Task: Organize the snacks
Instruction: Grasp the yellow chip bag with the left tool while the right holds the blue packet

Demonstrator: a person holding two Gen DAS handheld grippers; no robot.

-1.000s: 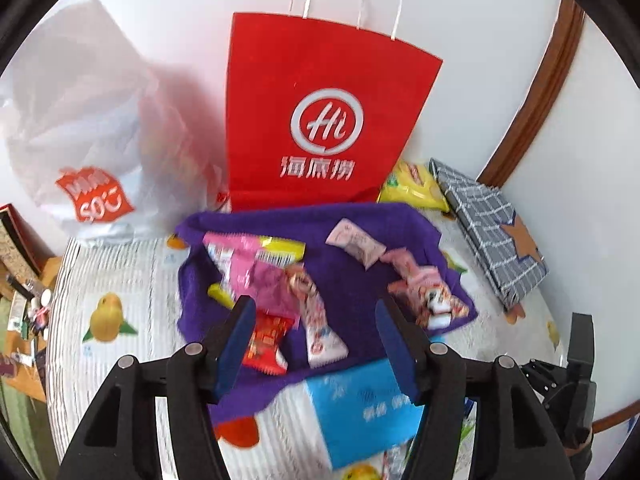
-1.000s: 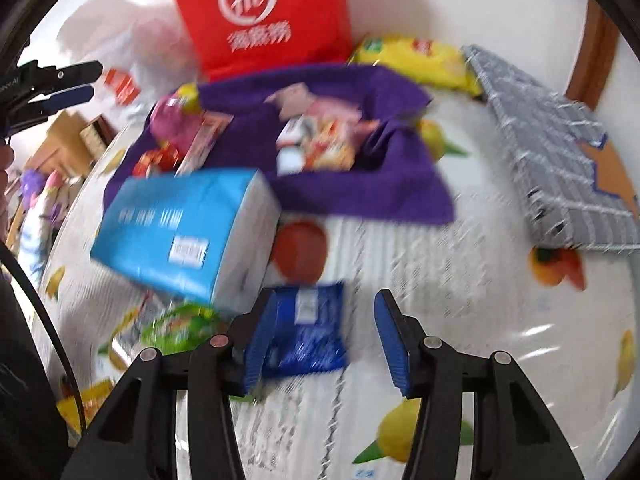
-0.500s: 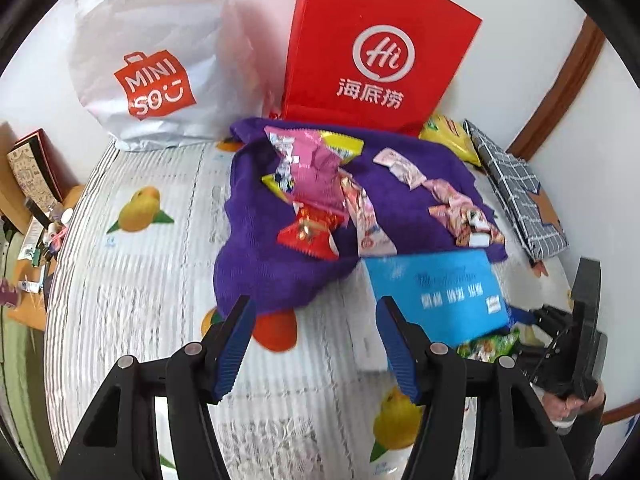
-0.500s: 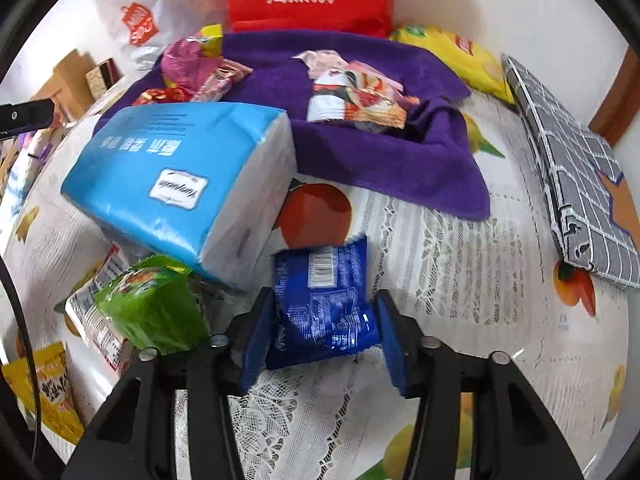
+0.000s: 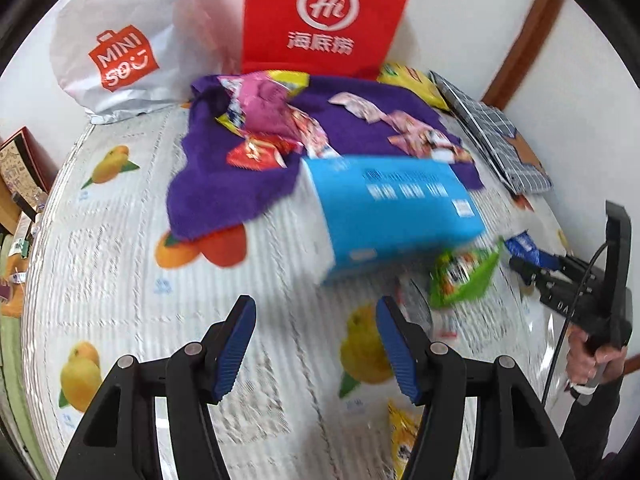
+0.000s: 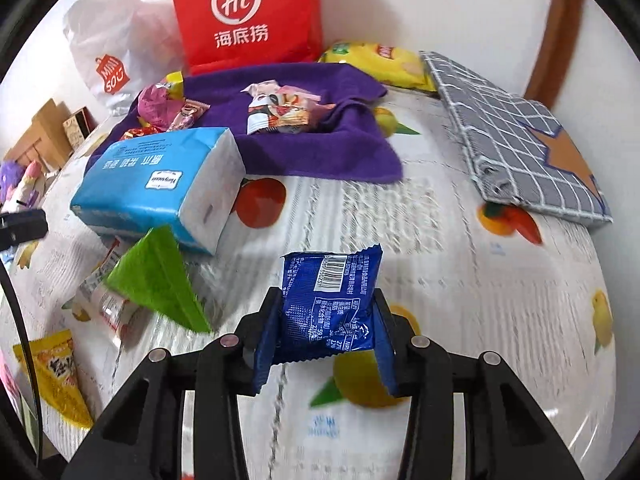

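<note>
1. The left wrist view looks forward and steeply down along the left gripper (image 5: 316, 344), whose fingers fill the bottom edge, over the fruit-print tablecloth (image 5: 120, 240) toward the wall.
2. The right wrist view looks the same way along the right gripper (image 6: 326, 332), set lower and nearer the cloth.
3. Both views share the red paper bag (image 5: 328, 16) (image 6: 244, 12), the white plastic bag (image 5: 120, 44) (image 6: 108, 48), the purple towel (image 5: 224, 184) (image 6: 320, 152) and the blue tissue pack (image 5: 392, 208) (image 6: 160, 176).
4. The left view also catches the right gripper at its right edge (image 5: 520, 266).
</note>
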